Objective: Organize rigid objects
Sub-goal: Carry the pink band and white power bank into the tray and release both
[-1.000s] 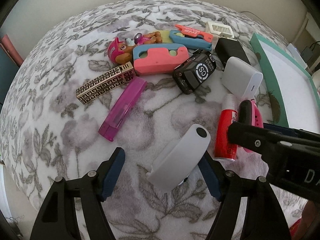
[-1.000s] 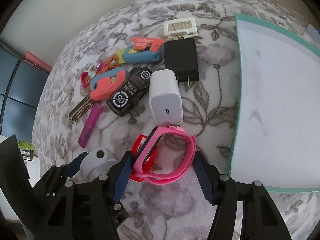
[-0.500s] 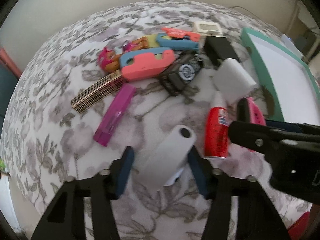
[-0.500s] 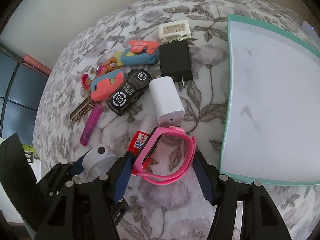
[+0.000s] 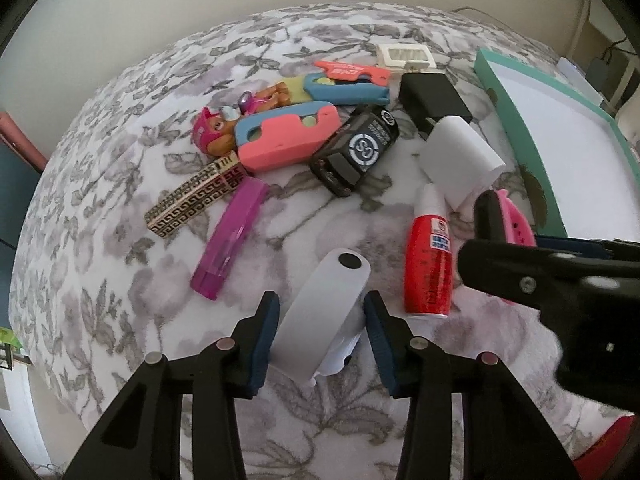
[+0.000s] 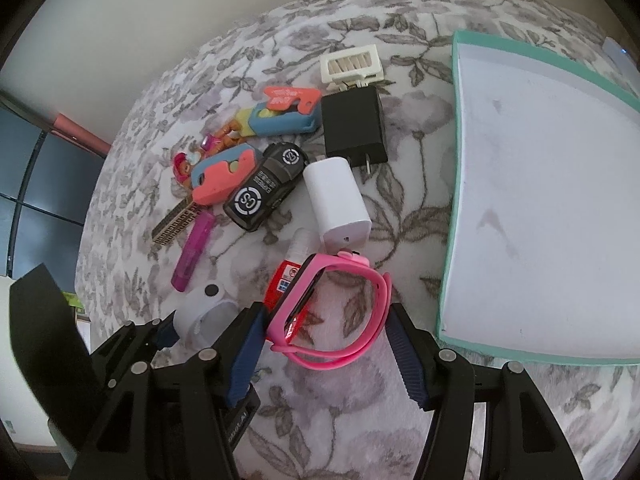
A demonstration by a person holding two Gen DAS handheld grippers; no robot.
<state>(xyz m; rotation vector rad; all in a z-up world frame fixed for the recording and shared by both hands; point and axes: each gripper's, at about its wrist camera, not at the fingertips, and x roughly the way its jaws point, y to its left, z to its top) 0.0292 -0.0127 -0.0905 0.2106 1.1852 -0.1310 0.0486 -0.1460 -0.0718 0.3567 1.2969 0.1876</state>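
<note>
Left wrist view, left tongs (image 5: 320, 320) closing around white band (image 5: 320, 312), right tongs (image 6: 324, 344) gripping pink watch (image 6: 332, 312), glue bottle (image 6: 286, 280) half hidden.

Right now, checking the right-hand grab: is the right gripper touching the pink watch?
Touching: the right wrist view shows the right gripper with both pads against the pink watch.

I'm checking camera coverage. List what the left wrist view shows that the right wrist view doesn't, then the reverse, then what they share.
Left wrist only: the white band's whole length between the left gripper's closing jaws, and the bottle's full red label.
Right wrist only: the watch's full loop held in the right gripper, and the tray's near rim.
Both: toy car, white charger, black charger.
</note>
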